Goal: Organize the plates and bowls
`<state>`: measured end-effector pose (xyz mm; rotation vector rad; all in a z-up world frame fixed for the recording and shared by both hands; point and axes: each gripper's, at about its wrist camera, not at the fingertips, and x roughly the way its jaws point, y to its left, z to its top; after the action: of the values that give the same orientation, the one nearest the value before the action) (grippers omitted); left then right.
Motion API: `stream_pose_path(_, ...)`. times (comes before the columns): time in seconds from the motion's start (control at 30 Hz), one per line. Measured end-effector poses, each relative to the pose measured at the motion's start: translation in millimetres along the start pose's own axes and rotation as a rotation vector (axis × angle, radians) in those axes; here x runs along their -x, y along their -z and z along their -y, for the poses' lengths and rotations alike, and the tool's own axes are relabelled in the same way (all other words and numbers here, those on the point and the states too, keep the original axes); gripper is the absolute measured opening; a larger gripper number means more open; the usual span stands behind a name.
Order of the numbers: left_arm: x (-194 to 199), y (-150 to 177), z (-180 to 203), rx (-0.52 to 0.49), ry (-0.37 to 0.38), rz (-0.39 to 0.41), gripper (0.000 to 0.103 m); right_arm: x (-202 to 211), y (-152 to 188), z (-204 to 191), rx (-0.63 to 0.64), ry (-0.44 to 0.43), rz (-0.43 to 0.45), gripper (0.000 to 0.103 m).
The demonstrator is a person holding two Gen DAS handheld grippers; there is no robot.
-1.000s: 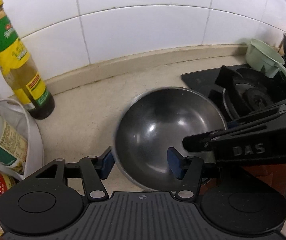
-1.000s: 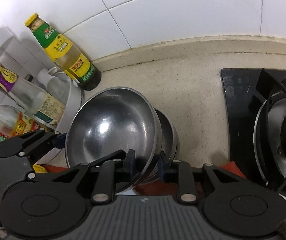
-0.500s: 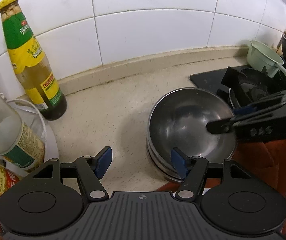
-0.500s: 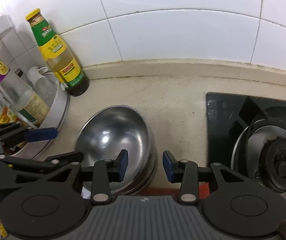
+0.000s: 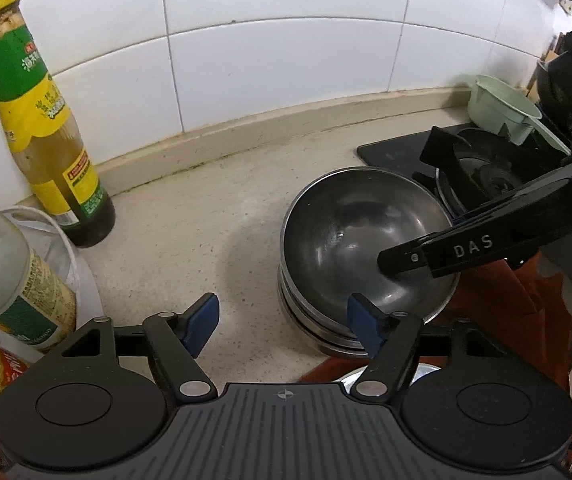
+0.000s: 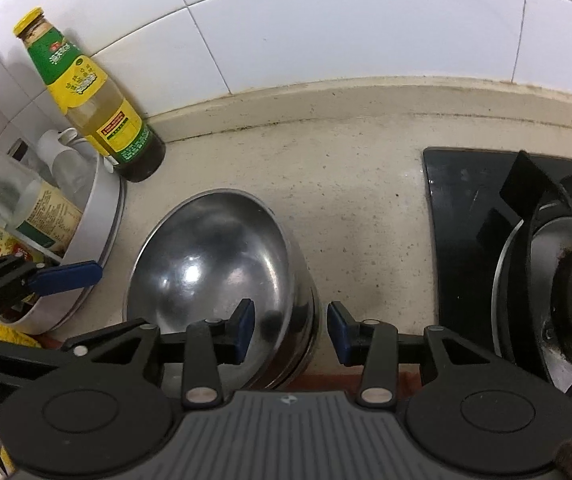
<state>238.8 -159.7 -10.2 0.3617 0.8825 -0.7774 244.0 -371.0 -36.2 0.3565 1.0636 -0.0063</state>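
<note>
White-tiled wall (image 5: 286, 60) at 12, speckled beige countertop (image 5: 222, 240) below it.

Far left, 9 o'clock: white round tray (image 6: 98, 216) packed with condiment bottles. Just beside it at 10: green-and-yellow sauce bottle (image 5: 42, 128), upright, against the wall edge.

Left gripper (image 5: 282, 320) at 6 in its own view: blue pads apart, jaws just been opening, nothing between them but bare counter; right pad just in front of the stack's near rim, contact not clear.

Centre: stack of steel bowls (image 5: 362, 252), nested, upright on the counter, near edge over a rust-orange cloth (image 5: 506, 304). Top bowl (image 6: 214, 268) seated in the stack, slightly tilted.

Right gripper (image 6: 290, 330): pads apart, straddling the top bowl's right rim, left pad inside the bowl, right pad outside; no clamping visible. No further opening in the last half second. Seen from the left camera as a black arm reaching in from 3, over the bowl.

Right, 3 o'clock: black gas hob (image 6: 526, 240) with burner. Pale green cup (image 5: 498, 108) at 2, behind the hob.
</note>
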Motion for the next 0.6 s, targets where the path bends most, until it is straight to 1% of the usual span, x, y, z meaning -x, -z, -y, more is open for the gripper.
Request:
stream_pose_path(0.13, 6.6, 2.8, 0.7, -0.009, 0.008, 0.011, 0.078, -2.8, 2.2, 2.8, -0.011, -0.021, -0.019, 0.042)
stream_pose_path(0.2, 11.4, 5.7, -0.4, -0.009, 0.019, 0.02, 0.078, -4.2, 1.9, 4.5, -0.026, -0.035, -0.029, 0.042)
stream_pose_path(0.33, 16.5, 12.4, -2.8, -0.037, 0.023, 0.026, 0.082, -5.3, 3.2, 7.1, -0.049, -0.061, -0.037, 0.044)
stream_pose_path(0.37, 15.0, 13.6, -2.8, -0.045, 0.018, 0.02, 0.082, -6.9, 3.5, 7.0, -0.044, -0.062, -0.042, 0.044)
stream_pose_path(0.5, 1.3, 18.7, -0.6, -0.058, 0.027, -0.024, 0.082, -14.8, 1.1, 7.2, -0.064, -0.081, -0.051, 0.054)
stream_pose_path(0.6, -14.2, 21.8, 5.6, -0.087, 0.042, -0.057, 0.082, -18.9, -0.3, 9.5, -0.094, -0.099, -0.057, 0.057)
